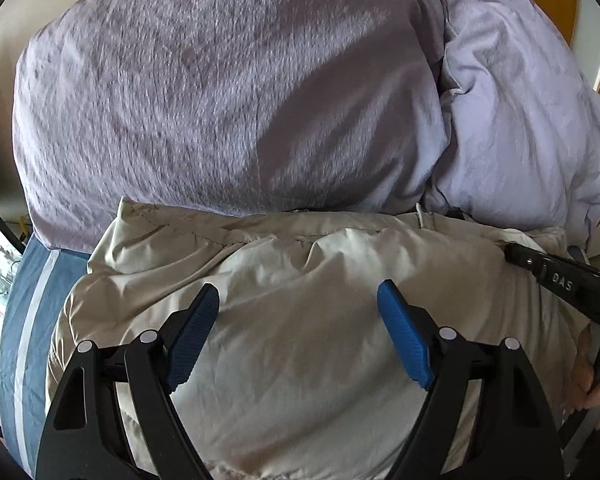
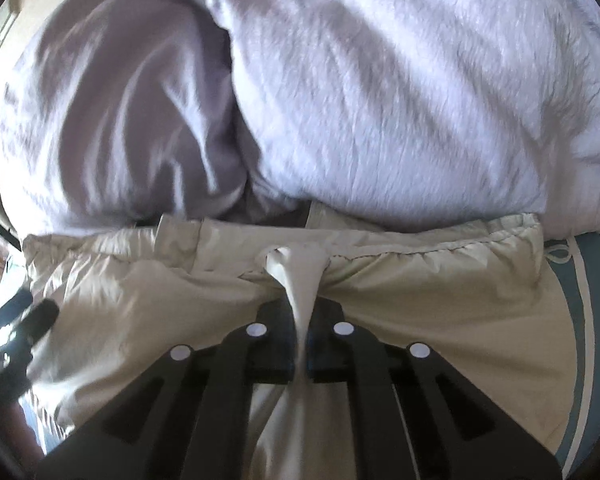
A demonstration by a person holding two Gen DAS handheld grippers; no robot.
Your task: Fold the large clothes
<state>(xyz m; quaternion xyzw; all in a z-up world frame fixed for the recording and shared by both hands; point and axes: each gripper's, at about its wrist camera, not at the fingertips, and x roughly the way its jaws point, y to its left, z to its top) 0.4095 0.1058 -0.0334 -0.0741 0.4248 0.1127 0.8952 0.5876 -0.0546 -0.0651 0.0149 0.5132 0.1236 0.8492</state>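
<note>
A beige puffy jacket (image 1: pixel 320 280) lies bunched on the bed, filling the lower half of both views (image 2: pixel 440 300). My left gripper (image 1: pixel 300 300) is open, its blue-padded fingers (image 1: pixel 404 340) spread just above the jacket's middle, holding nothing. My right gripper (image 2: pixel 304 320) is shut on a pinched fold of the jacket's beige fabric (image 2: pixel 300 272) near its elasticated hem. The right gripper also shows in the left wrist view (image 1: pixel 560 280) at the jacket's right edge. The left gripper shows at the left edge of the right wrist view (image 2: pixel 20 328).
A grey-purple fleece blanket (image 1: pixel 220 92) is heaped behind the jacket, with a lilac duvet (image 1: pixel 520 120) to its right; both also fill the top of the right wrist view (image 2: pixel 400 100). A blue sheet with a pale stripe (image 1: pixel 32 320) lies under the jacket.
</note>
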